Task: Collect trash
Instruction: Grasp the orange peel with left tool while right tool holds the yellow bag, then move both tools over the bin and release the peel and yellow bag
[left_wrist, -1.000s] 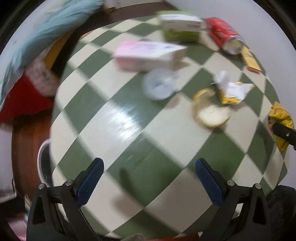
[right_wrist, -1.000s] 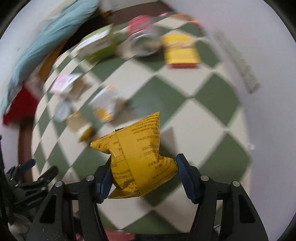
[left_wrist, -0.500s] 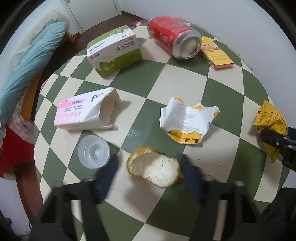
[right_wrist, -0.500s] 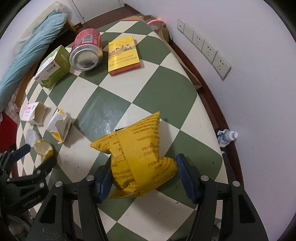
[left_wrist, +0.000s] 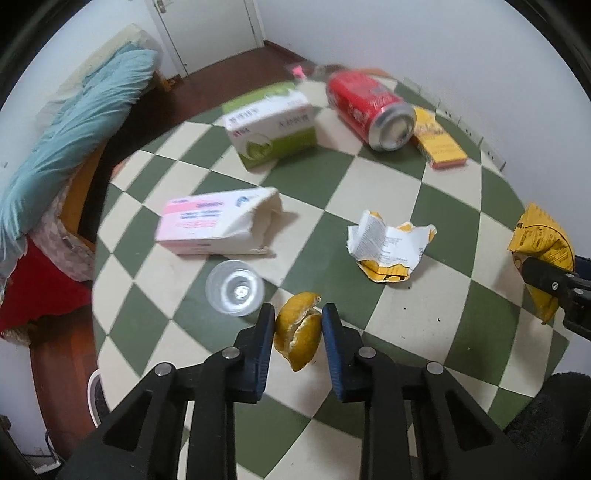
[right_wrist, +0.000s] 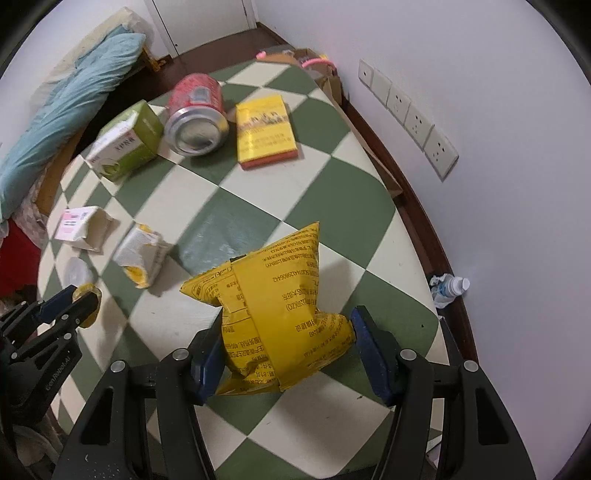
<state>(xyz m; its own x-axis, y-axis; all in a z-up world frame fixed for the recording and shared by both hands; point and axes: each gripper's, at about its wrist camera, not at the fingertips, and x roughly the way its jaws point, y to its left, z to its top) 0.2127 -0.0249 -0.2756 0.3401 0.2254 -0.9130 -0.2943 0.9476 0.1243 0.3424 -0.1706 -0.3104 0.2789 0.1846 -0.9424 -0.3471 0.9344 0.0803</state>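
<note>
My left gripper (left_wrist: 298, 317) is shut on a yellow citrus peel (left_wrist: 300, 341). Its jaws are closing tight and both blue pads press the folded peel just above the green-and-cream checked table (left_wrist: 424, 314). My right gripper (right_wrist: 286, 341) is shut on a puffy yellow snack bag (right_wrist: 275, 295), which stands up between its fingers. The bag (left_wrist: 541, 240) also shows at the right edge of the left wrist view. Loose on the table lie a crumpled wrapper (left_wrist: 388, 245), a clear plastic lid (left_wrist: 235, 288), a torn pink box (left_wrist: 210, 225), a green box (left_wrist: 273, 125), a red can (left_wrist: 369, 107) and a yellow box (left_wrist: 439, 144).
A blue pillow (left_wrist: 70, 136) and red cloth (left_wrist: 33, 295) lie beyond the table's left edge. The white wall with sockets (right_wrist: 410, 118) runs close along the right edge. A small water bottle (right_wrist: 448, 288) lies on the floor there. A white rim (left_wrist: 92, 391) shows below the near-left edge.
The left gripper swung in over the peel and went from wide open to shut on it, folding it upright. The right gripper kept its hold on the yellow bag.
</note>
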